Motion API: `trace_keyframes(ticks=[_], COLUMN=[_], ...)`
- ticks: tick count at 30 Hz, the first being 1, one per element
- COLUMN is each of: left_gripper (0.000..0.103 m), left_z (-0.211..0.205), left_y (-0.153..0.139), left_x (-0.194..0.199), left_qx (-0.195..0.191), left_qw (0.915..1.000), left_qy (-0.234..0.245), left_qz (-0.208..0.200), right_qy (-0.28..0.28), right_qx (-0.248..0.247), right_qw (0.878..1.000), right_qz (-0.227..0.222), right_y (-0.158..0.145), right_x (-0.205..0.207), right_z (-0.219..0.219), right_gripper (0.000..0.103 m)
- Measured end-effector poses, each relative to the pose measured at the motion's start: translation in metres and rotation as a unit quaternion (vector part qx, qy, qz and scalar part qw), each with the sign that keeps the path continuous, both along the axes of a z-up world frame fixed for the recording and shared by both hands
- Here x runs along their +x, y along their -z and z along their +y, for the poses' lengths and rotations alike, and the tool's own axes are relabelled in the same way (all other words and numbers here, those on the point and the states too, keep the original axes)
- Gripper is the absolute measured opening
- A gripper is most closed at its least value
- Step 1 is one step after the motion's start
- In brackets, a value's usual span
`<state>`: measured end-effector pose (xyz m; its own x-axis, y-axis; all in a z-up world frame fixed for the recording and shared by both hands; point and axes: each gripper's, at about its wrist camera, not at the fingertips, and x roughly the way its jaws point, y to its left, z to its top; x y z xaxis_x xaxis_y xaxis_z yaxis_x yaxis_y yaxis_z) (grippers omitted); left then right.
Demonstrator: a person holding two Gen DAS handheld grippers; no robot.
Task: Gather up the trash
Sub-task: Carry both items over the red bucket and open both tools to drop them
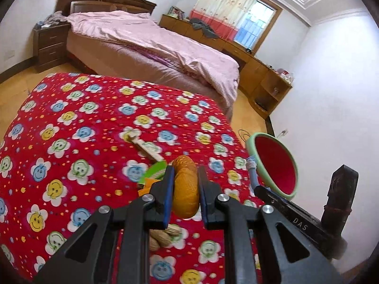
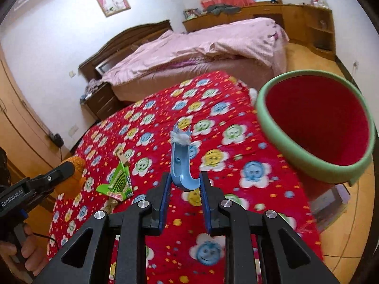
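My left gripper (image 1: 184, 177) is shut on an orange peel (image 1: 186, 189) and holds it above the red flowered cloth (image 1: 83, 108). It also shows at the left of the right wrist view (image 2: 68, 168), with the orange peel (image 2: 77, 165). My right gripper (image 2: 184, 184) is shut on a blue plastic hook (image 2: 181, 165) with white fluff at its tip, held above the cloth. A red bin with a green rim (image 2: 315, 123) stands at the right, beside the cloth; it also shows in the left wrist view (image 1: 274, 163). A green wrapper (image 2: 118, 179) and peanut shells (image 1: 163, 236) lie on the cloth.
A small wooden piece (image 1: 144, 145) lies on the cloth. A bed with a pink cover (image 1: 151, 47) stands behind. A nightstand (image 1: 49, 42) is at its left and a long wooden cabinet (image 1: 255, 66) runs along the window wall. The floor (image 2: 350, 236) is wooden.
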<state>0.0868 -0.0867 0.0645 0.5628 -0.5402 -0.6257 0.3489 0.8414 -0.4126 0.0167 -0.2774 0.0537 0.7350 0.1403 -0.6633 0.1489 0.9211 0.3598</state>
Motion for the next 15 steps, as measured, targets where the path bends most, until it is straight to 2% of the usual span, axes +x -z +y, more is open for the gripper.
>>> trace_keyframes(ticks=[8,15], left_gripper=[0.019,0.019], left_z=[-0.044,-0.101], left_y=[-0.017,-0.023], left_x=[-0.011,-0.012], left_qx=[0.017,0.035], left_qw=[0.9988,0.9947], left_qy=[0.042,0.092], left_qz=[-0.016,-0.028], right_qy=[0.039,0.083], right_qx=[0.004,0.018], right_qw=[0.999,0.996], right_qz=[-0.026,-0.038], right_y=[-0.013,-0.013], right_x=[-0.029,-0.05], right_z=[-0.037,-0.079], right_gripper=[0.024,0.024])
